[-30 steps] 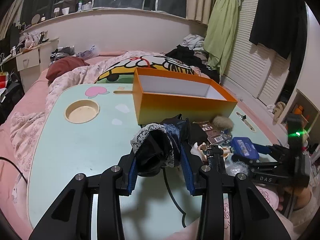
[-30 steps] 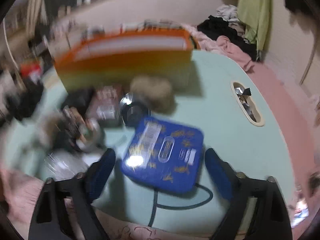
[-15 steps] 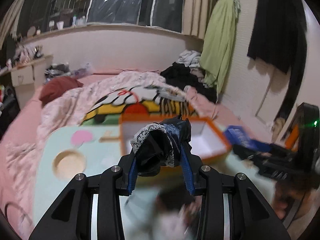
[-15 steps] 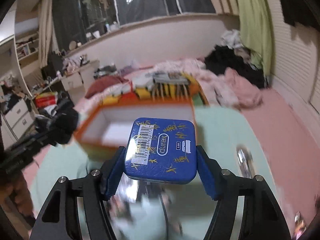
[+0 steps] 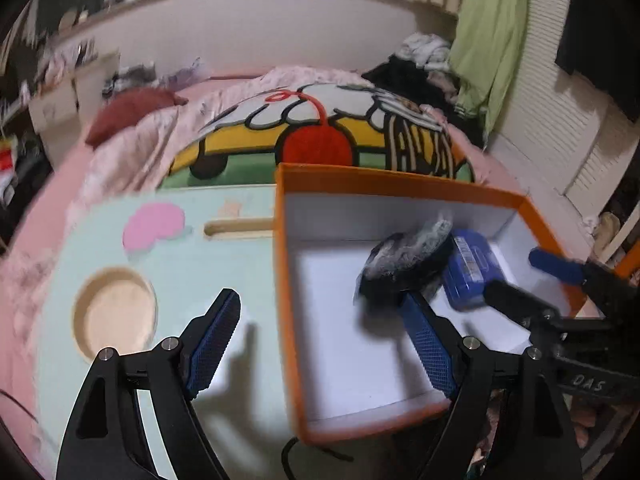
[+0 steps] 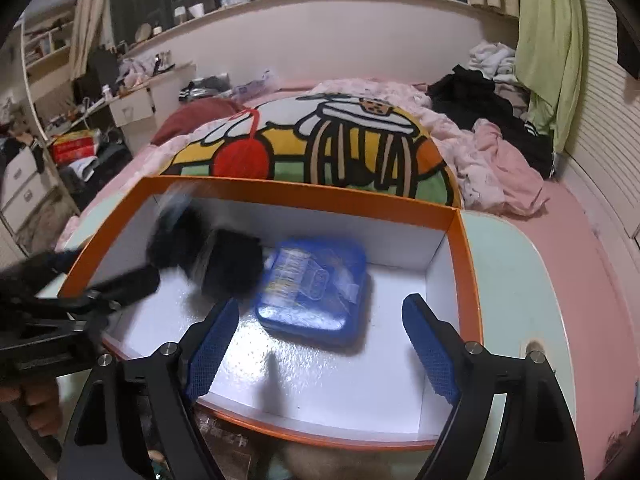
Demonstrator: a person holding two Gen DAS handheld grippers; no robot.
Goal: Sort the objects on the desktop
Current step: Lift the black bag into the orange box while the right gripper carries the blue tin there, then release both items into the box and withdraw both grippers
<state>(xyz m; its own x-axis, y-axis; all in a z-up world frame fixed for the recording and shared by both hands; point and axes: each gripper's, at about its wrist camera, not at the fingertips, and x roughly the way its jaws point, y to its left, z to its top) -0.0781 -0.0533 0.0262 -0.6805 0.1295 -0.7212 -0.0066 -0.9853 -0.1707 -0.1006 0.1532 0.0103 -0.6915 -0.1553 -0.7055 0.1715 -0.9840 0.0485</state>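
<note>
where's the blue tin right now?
The blue tin is inside the orange box, on its white floor, just right of the black lacy fabric in the right wrist view, ahead of the opening right gripper.

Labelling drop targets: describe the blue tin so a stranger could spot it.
Find the orange box with white walls on the pale green table. The blue tin lies flat inside it, beside a black lace bundle. It is the only flat blue thing there, with a barcode sticker on its lid.

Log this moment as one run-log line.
left gripper: opening, empty | right gripper: opening, empty | black lace bundle, blue tin: in orange box
</note>
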